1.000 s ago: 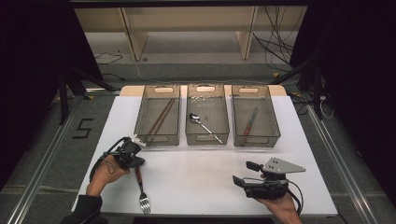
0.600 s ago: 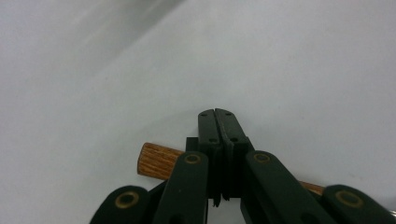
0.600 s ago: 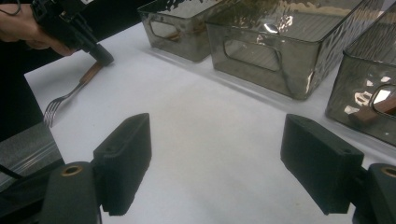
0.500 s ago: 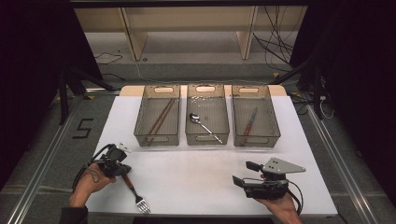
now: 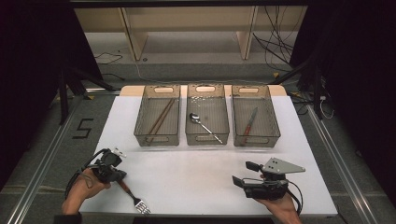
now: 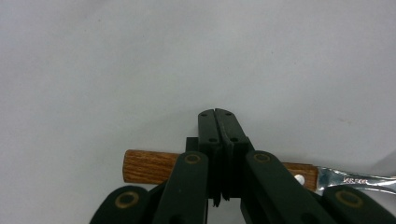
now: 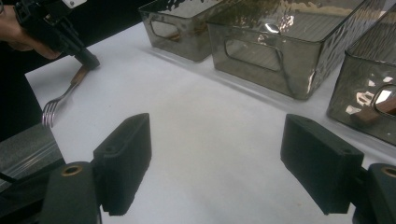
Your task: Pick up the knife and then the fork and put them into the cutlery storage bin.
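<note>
Gripping a fork point(image 5: 133, 196) by its wooden handle, the left gripper point(image 5: 112, 169) sits near the front left corner of the desk point(image 5: 196, 172), held in the person's left hand point(image 5: 84, 186). In the left gripper view its fingers point(image 6: 219, 135) are pressed together around the brown handle, which lies crosswise between them, with the wooden end sticking out on one side and the steel neck on the other. The fork points toward the front edge of the desk, its tines at that edge, and it appears to lie low against the white surface; whether it rests on the surface I cannot tell.

The right gripper point(image 5: 240, 181) is near the front right corner, held in the right hand point(image 5: 280, 205), with the grey three-cornered plate on top and its fingers aimed toward the left side of the desk. In the right gripper view the two fingers point(image 7: 123, 161) stand wide apart with only bare white surface between them.

Three clear bins stand side by side along the back edge. The left bin point(image 5: 157, 135) holds chopsticks point(image 5: 161, 117), the middle bin point(image 5: 207, 136) a spoon point(image 5: 203, 125), and the right bin point(image 5: 256, 139) a knife point(image 5: 249, 125) with a reddish handle.
</note>
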The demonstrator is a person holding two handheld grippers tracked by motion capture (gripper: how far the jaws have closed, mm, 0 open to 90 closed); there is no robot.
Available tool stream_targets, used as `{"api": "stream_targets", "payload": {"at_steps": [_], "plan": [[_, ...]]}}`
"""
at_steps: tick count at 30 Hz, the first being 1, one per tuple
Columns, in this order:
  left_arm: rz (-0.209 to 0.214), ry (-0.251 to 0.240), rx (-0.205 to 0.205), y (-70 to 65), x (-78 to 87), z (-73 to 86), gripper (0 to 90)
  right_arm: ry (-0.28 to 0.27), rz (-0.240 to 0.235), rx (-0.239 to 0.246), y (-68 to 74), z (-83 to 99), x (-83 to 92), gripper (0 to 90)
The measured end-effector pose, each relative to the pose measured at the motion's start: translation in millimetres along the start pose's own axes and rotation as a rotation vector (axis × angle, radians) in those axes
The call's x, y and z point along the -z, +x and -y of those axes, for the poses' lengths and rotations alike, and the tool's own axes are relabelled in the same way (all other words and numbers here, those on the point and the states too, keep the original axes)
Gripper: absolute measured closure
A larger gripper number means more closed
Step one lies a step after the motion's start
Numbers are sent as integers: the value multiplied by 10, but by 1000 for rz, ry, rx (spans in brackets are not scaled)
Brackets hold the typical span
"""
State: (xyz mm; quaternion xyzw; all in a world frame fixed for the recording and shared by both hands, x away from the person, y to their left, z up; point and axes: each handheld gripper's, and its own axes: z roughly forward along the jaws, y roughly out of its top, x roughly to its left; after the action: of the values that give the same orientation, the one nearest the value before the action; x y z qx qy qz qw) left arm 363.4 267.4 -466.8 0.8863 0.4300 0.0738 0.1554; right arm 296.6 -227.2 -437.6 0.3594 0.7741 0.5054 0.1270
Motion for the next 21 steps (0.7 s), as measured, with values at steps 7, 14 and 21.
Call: {"api": "stream_targets", "payload": {"at_steps": [7, 14, 21], "plan": [[-9, -3, -17, -21, 21, -12, 854, 0, -2, 2, -1, 0, -5, 254], [-16, -7, -112, -74, 243, -111, 565, 2, -2, -7, -9, 4, -9, 254], [4, 73, -295, -158, 347, -148, 355, 5, -3, -5, -3, 5, -20, 254]]}}
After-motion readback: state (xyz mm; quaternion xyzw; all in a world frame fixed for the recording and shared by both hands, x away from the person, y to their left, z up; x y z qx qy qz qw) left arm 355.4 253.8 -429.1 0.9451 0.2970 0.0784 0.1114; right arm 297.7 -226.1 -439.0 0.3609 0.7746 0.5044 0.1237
